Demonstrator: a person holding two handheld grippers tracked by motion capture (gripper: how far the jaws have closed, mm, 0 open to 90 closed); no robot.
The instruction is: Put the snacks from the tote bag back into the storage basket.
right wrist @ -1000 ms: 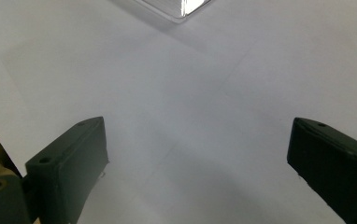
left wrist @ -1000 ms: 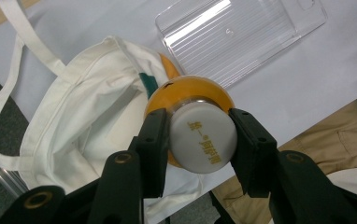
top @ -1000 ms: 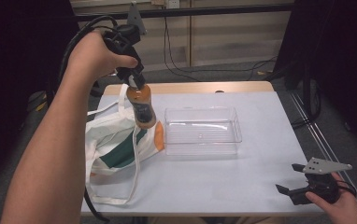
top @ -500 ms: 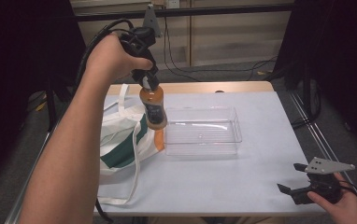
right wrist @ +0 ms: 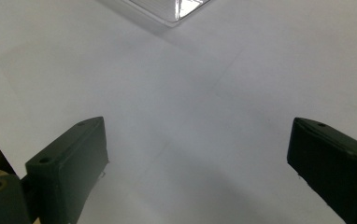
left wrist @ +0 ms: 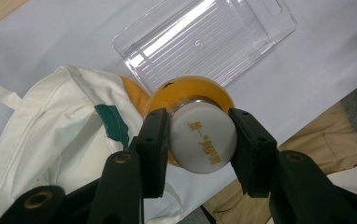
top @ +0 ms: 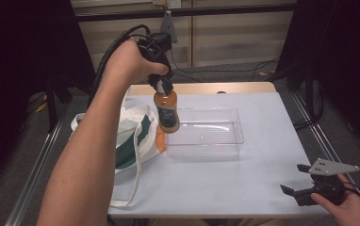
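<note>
An orange bottle (top: pixel 167 113) with a white cap (left wrist: pixel 203 137) hangs in the air by its cap, my left gripper (top: pixel 161 84) shut on it. It is above the left edge of a clear plastic tray (top: pixel 206 134), beside a white cloth bag (top: pixel 126 136) with green print. In the left gripper view the two black jaws press on both sides of the cap, and the tray (left wrist: pixel 204 37) and the bag (left wrist: pixel 50 135) lie below. My right gripper (top: pixel 305 181) rests open near the table's front right corner, nothing between its jaws.
A white table (top: pixel 244 183) carries everything; its wooden far edge (top: pixel 206 88) shows behind the tray. An orange object (top: pixel 159 141) lies half under the bag's mouth. Cables run on the floor beyond the table. Dark frames stand at both sides.
My left gripper has carried the bottle up out of the bag and to the right, to the tray's left edge. The right gripper has stayed in place.
</note>
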